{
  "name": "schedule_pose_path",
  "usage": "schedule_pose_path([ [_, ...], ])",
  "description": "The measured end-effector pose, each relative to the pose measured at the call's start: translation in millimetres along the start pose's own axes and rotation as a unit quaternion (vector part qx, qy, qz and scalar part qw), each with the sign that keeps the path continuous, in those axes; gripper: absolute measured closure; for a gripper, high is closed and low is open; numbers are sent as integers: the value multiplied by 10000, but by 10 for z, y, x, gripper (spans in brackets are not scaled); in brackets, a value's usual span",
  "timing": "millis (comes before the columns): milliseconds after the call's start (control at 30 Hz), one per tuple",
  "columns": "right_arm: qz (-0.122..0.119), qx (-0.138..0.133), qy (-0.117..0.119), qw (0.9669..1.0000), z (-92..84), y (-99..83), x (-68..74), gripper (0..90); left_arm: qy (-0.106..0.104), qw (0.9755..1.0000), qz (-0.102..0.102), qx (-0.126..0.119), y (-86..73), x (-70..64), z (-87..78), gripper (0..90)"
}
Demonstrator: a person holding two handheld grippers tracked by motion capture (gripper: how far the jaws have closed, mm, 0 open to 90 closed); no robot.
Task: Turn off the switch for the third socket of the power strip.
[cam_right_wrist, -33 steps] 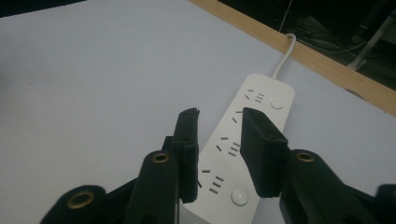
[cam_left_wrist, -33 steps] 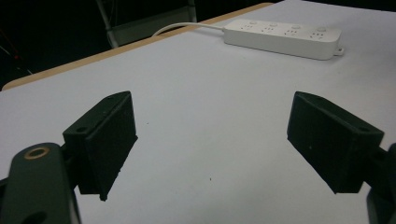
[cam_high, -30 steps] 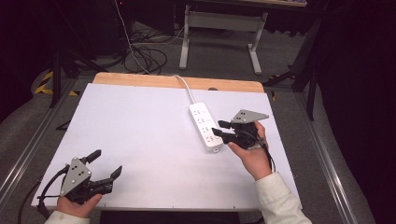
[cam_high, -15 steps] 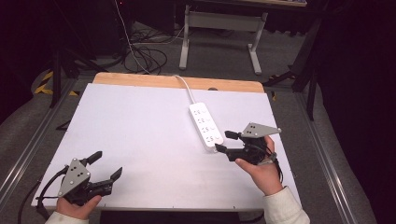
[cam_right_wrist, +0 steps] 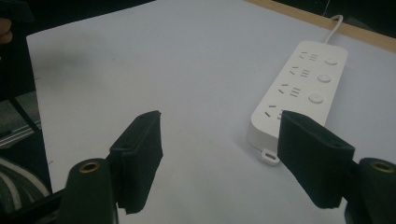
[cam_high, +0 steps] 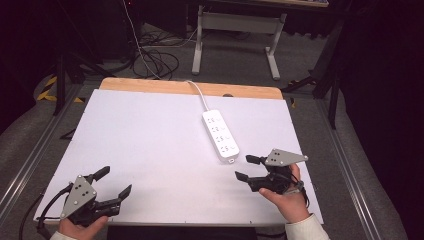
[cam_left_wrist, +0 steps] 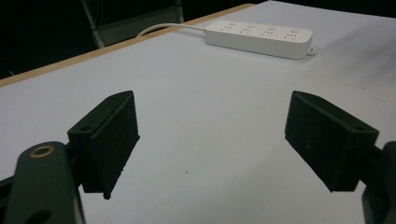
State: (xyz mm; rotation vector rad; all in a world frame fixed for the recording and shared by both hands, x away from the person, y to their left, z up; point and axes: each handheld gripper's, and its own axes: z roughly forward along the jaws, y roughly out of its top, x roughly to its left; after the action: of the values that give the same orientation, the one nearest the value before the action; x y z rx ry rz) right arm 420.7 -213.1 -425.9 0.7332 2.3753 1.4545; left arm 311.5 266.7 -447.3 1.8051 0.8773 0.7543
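Power strip point(cam_high: 220, 136), white with four sockets and a switch beside each, lies flat on the white table point(cam_high: 150, 150) right of centre, its long side running near to far; its white cord point(cam_high: 200, 95) leaves the far end and goes over the wooden far edge point(cam_high: 150, 85); the near end carries a small mounting tab. Right gripper point(cam_high: 245, 167) sits at the near right of the table, just near of the strip's near end and apart from it; its jaws have just been opening and stand wide with nothing between them; in the right gripper view the strip point(cam_right_wrist: 301, 91) lies beyond the right-hand jaw, untouched. Left gripper point(cam_high: 114, 181) rests at the near left corner, well apart from the strip; its jaws also gape wide over bare table, holding nothing.
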Motion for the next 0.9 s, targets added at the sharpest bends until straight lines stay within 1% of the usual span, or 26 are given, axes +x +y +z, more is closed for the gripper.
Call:
schedule_pose_path([
  [67,28,-32,7,10000,-20,-61,-16,306,-7,10000,0,6,-2,-16,-3,179],
  [100,55,-47,32,10000,-28,-93,-28,303,-13,10000,37,2,-2,-15,-6,178],
  [133,70,-44,47,10000,-34,-125,-41,300,-12,10000,12,2,-4,-21,-9,179],
  [267,151,-2,18,9999,-48,-245,-71,292,9,10000,22,-17,-9,-13,-13,178],
  [333,179,37,-22,9998,-44,-299,-88,285,7,10000,-19,-9,-10,-15,-14,179],
  [433,247,58,-51,9997,-41,-369,-106,277,17,10000,11,-17,-7,-14,-16,179],
  [567,208,135,-109,9996,-41,-459,-108,255,28,10000,-18,-15,-11,-13,-11,179],
  [667,370,124,-97,9992,-40,-522,-109,252,52,10000,10,-23,-15,-8,-10,178],
  [767,525,172,-84,9984,-30,-595,-106,249,95,9999,6,-52,-21,-10,-7,174],
  [800,532,204,-85,9983,-24,-620,-100,246,102,9999,10,-54,-23,-10,-5,172],
  [900,448,315,-112,9984,-8,-684,-83,244,109,9999,22,-40,-25,-7,-2,170],
])
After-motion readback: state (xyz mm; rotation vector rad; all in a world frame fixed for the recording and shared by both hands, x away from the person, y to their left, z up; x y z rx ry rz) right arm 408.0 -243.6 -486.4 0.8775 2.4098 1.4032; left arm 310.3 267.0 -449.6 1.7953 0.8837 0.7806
